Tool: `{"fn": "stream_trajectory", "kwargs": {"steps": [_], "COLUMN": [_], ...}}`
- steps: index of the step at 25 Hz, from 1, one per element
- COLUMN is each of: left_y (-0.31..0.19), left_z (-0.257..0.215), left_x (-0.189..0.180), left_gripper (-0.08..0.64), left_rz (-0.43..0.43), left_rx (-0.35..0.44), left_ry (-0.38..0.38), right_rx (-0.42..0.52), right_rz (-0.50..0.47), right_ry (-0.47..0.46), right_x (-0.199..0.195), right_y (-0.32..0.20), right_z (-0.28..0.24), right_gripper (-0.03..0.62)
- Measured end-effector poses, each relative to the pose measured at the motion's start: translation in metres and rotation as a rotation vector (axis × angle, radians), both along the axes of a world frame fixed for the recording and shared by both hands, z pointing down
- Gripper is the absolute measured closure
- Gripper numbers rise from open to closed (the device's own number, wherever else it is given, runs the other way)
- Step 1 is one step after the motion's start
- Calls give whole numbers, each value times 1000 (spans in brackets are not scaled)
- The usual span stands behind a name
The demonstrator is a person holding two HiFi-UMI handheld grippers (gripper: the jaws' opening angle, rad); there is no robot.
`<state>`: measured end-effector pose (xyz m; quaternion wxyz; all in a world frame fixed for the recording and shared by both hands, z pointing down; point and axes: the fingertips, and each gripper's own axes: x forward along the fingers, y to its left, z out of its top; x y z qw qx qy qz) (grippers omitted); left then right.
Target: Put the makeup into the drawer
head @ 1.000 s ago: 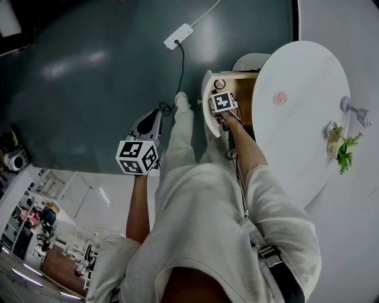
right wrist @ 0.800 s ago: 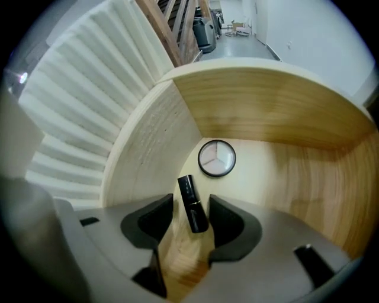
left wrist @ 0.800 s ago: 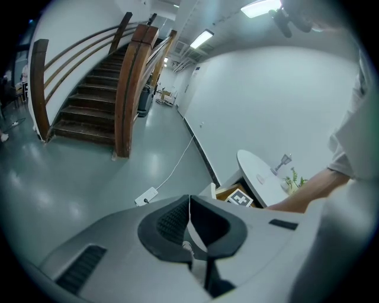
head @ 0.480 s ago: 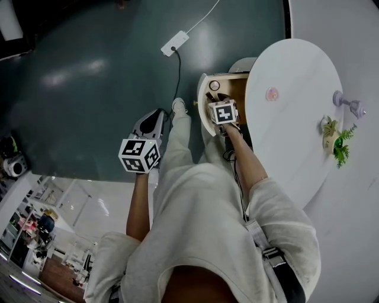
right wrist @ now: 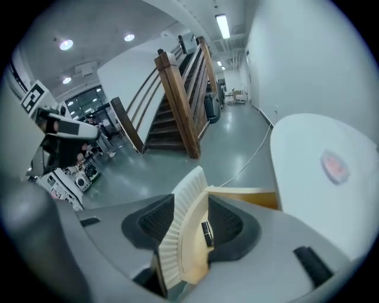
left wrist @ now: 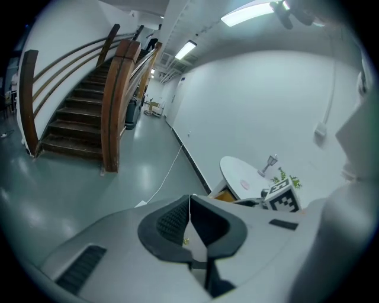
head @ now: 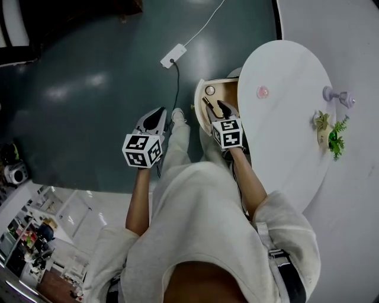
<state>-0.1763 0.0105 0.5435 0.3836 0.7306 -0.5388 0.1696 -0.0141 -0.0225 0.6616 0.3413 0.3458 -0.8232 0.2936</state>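
Right gripper [head: 223, 109] over drawer [head: 197, 103]; jaws spread, just been opening, empty. Makeup [head: 208, 106] lies inside, at its 9 o'clock. Left gripper [head: 157, 112] pressed together.

dim, bluish indoor light; ceiling strips [left wrist: 249, 13] glare on the glossy floor [head: 89, 80]; fisheye edges darken.

A white oval table [head: 284, 136] stands on a dark teal floor [head: 89, 89] beside a white wall [left wrist: 254, 106]; on its top lies a small pink disc [head: 262, 92], and near its right edge a little grey lamp-shaped piece [head: 336, 96] and a small green plant [head: 331, 135], near each other but apart. A white power strip [head: 172, 55] lies on the floor beyond the table, a white cable [head: 204, 22] running away from it; a wooden staircase [left wrist: 77, 118] with curved rails rises across the hall under long ceiling lights [left wrist: 249, 13].
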Motion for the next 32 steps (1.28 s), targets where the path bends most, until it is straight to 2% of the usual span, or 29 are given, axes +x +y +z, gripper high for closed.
{"fn": "stream_trajectory", "kwargs": {"steps": [6,11,23,27,32], "left_y": [-8,-19,-50,-58,-63], "left_z": [-13,-16,-17,-18,-18], "left_x": [14,33,91,111,124], "left_gripper": [546,546,546,546,546], "left_rz": [30,82,245,288,307], "left_rx": [38,56,62,63,60], "left_ry": [4,11,29,32,29], "right_rx": [136,208,208,187,164], "right_rz": [3,70,333,361,355], "right_ry": [-80,-67,47,66,87], "right_x": [1,29,151,173,185], "right_y": [0,-17,-33,-31,-40], "right_z": [-72,-97,-94,-86,-71], "right_gripper": [408,393,354,314,307]}}
